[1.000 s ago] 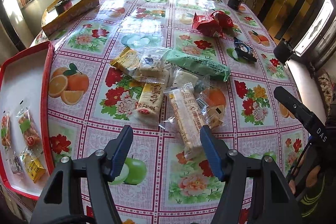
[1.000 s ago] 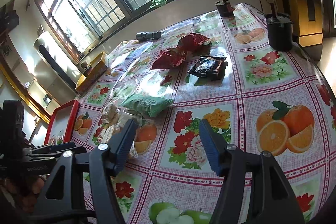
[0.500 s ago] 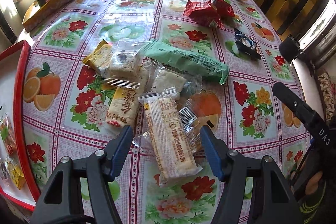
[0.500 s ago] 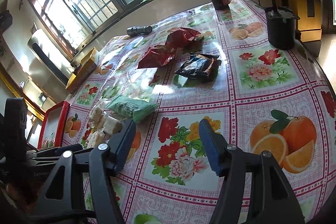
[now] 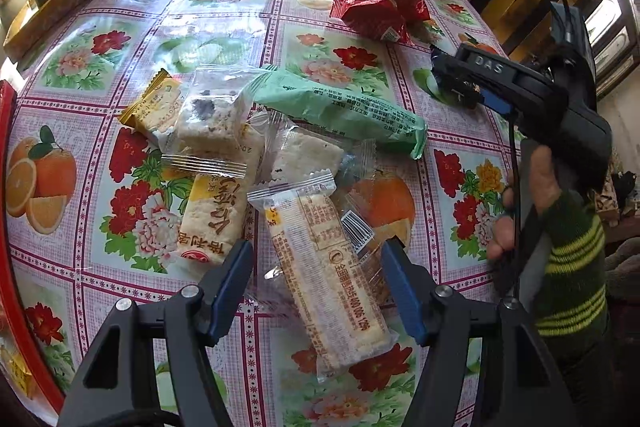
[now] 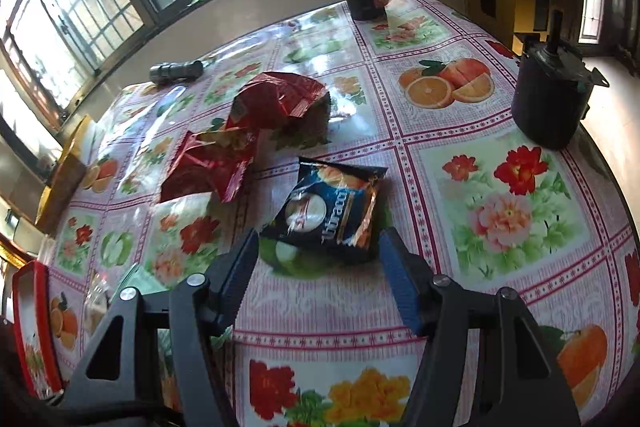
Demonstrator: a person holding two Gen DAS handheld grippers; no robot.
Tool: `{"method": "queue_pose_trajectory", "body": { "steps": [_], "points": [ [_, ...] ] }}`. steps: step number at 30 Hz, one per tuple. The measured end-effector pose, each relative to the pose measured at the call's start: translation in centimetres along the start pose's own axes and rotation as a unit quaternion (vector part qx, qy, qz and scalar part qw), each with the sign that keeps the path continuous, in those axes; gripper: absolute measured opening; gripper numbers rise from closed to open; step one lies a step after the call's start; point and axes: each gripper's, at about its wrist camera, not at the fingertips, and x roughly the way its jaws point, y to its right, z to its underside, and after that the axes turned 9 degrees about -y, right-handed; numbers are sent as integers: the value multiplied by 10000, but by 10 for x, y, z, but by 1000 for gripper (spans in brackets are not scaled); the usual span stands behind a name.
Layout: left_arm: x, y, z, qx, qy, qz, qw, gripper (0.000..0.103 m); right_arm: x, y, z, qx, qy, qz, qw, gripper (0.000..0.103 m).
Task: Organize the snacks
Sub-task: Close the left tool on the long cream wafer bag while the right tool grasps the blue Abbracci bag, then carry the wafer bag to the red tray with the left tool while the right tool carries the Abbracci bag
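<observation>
Left wrist view: the left gripper (image 5: 316, 281) has dropped closer, its open jaws now straddling the long clear-wrapped rice cracker bar (image 5: 326, 273), untouched; the wrapper shows "400 006 129". A grasp looks imminent.

Right wrist view: the right gripper (image 6: 318, 273) has swung over to the dark blue snack packet (image 6: 334, 211), jaws open, empty; its lettering is unreadable.

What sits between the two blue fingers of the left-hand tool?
In the left wrist view, a long clear-wrapped rice bar lies between the open left gripper's fingers, untouched.
</observation>
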Motion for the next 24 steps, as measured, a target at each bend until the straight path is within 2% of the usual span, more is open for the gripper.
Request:
{"method": "queue_pose_trajectory", "body": {
  "steps": [2,4,6,7,8,9,10,14,24],
  "points": [
    [1,-2,0,-15,-9,49,10000,66,5,-7,-6,-84,129,282,9995,67],
    [1,-4,0,-47,-8,87,10000,65,9,-13,-9,-205,171,424,9987,66],
    [0,-4,1,-28,36,90,9999,50,8,-17,-6,-409,156,422,9982,49],
    [-1,-4,1,-25,64,87,9999,44,7,-17,-4,-495,130,396,9979,47],
    [-3,-4,2,-19,99,80,9999,34,4,-17,0,-551,124,363,9977,41],
    [-5,-4,3,1,133,64,9999,32,0,-14,5,-577,114,280,9979,36],
    [-8,-6,6,6,152,14,9999,32,-4,-12,9,-574,113,192,9981,28],
    [-14,-10,16,6,232,-104,9997,32,-24,-7,29,-616,130,-88,9980,19],
    [-34,-17,46,-44,426,-267,9987,32,-65,5,73,-630,155,-759,9950,19]
  ]
}}
